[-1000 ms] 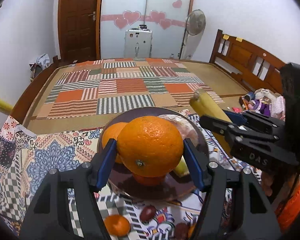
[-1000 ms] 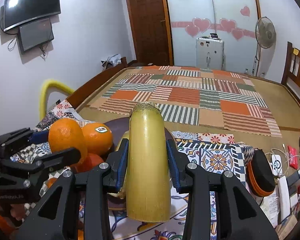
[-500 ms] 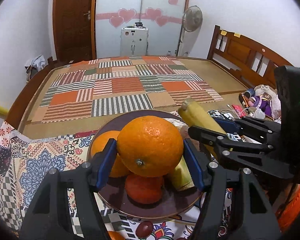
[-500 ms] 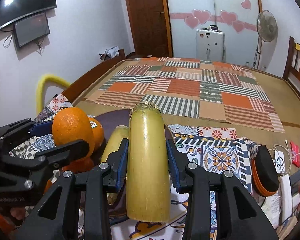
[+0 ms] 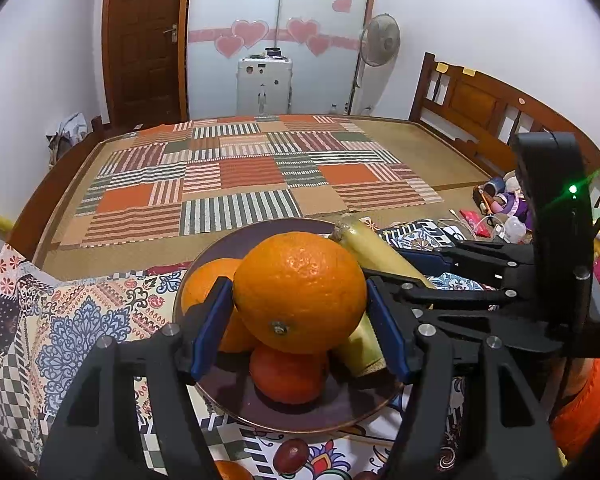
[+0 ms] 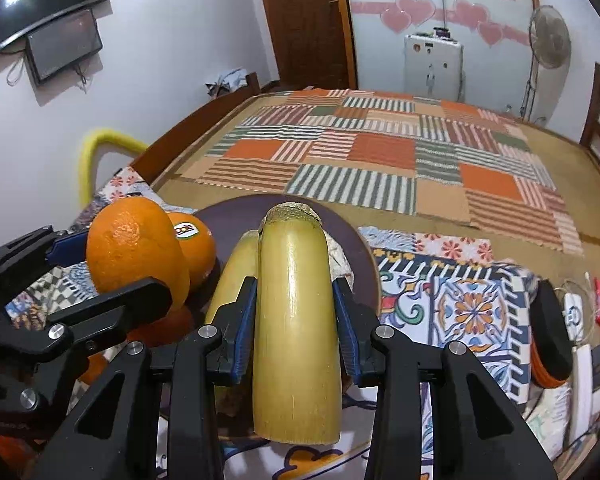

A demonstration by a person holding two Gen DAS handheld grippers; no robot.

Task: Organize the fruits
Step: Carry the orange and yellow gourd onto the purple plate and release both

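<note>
My left gripper (image 5: 300, 332) is shut on a large orange (image 5: 300, 292) and holds it just above a dark round plate (image 5: 260, 232). On the plate lie a second orange (image 5: 204, 280), a small tangerine (image 5: 288, 376) and a yellow cane piece (image 5: 360, 348). My right gripper (image 6: 296, 320) is shut on another yellow cane piece (image 6: 296, 320) over the plate's right half (image 6: 360, 256). In the right wrist view the held orange (image 6: 132, 248) is at left, with a stickered orange (image 6: 196, 248) behind it.
The plate rests on a patterned cloth (image 5: 80, 312) at the foot of a bed with a striped patchwork mat (image 5: 240, 176). A loose tangerine (image 5: 230, 470) and a dark grape (image 5: 290, 454) lie in front of the plate. Clutter (image 6: 572, 320) lies at right.
Both grippers have moved forward and lower over the plate with their fruit still held. The plate now sits nearer and lower in both views.
</note>
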